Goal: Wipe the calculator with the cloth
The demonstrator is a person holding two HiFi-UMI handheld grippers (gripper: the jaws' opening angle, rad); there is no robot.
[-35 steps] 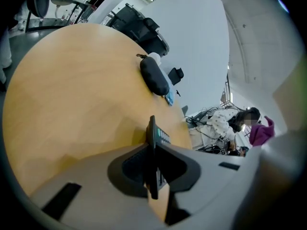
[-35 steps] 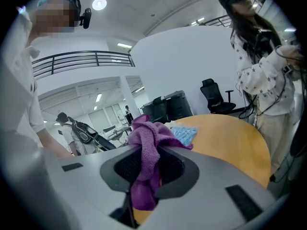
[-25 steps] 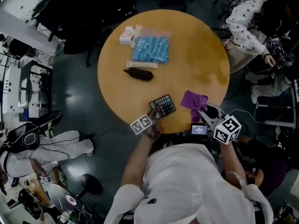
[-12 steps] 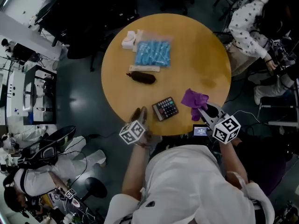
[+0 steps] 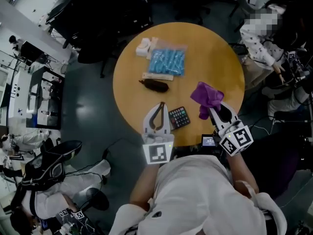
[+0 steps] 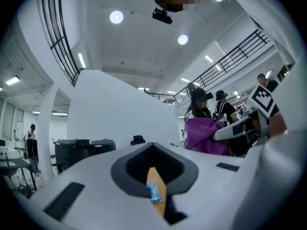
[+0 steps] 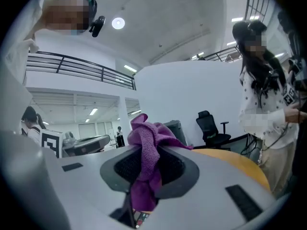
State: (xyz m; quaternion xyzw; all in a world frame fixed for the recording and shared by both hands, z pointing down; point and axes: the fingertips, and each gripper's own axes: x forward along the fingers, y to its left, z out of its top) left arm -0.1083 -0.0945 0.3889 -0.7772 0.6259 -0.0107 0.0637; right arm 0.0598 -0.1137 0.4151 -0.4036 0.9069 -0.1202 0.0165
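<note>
1. The calculator (image 5: 179, 117) lies flat on the round worktop (image 5: 215, 58), near its 6 o'clock edge in the head view.
2. The left gripper (image 5: 159, 105) is just beside the calculator, at its 9 o'clock. Its jaws have just been closing and now meet, with nothing between them; only a thin slit shows in the left gripper view.
3. The right gripper (image 5: 211, 107) is at about 4 o'clock over the worktop. Its jaws are clamped on the purple cloth (image 5: 205, 95), which bunches up above them and hangs below.
4. The cloth is at the calculator's 2 o'clock, near but apart from it.
5. A blue packet (image 5: 166, 62) sits at 11 o'clock on the worktop, with a dark pouch (image 5: 155, 85) at 9 o'clock.
</note>
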